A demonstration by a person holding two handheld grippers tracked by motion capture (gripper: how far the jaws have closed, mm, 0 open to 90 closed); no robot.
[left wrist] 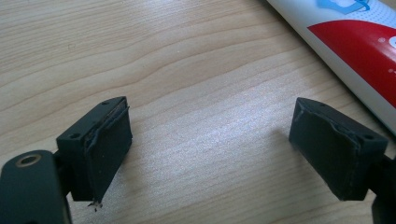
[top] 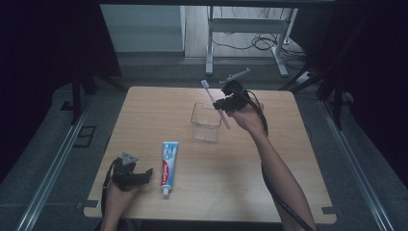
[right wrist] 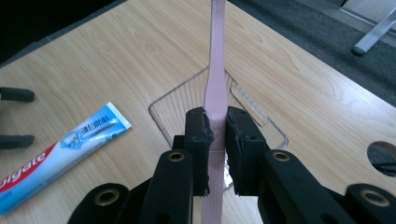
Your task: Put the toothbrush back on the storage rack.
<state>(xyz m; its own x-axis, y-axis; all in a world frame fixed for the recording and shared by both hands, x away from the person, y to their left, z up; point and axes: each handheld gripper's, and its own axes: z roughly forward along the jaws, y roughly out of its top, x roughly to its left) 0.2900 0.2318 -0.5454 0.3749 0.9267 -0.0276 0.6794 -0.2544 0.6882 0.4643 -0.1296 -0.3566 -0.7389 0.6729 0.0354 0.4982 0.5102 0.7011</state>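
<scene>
My right gripper is shut on a pink toothbrush, gripping its handle, held tilted in the air just above and to the right of a clear square plastic cup at the middle of the table. The brush end points up and away. A toothpaste tube, blue, white and red, lies flat near the front left. My left gripper rests on the table just left of the tube, jaws open with bare wood between them.
The wooden table has a round hole near its right side. Beyond its far edge stand metal desk legs and cables on the floor. Dark curtains hang at both sides.
</scene>
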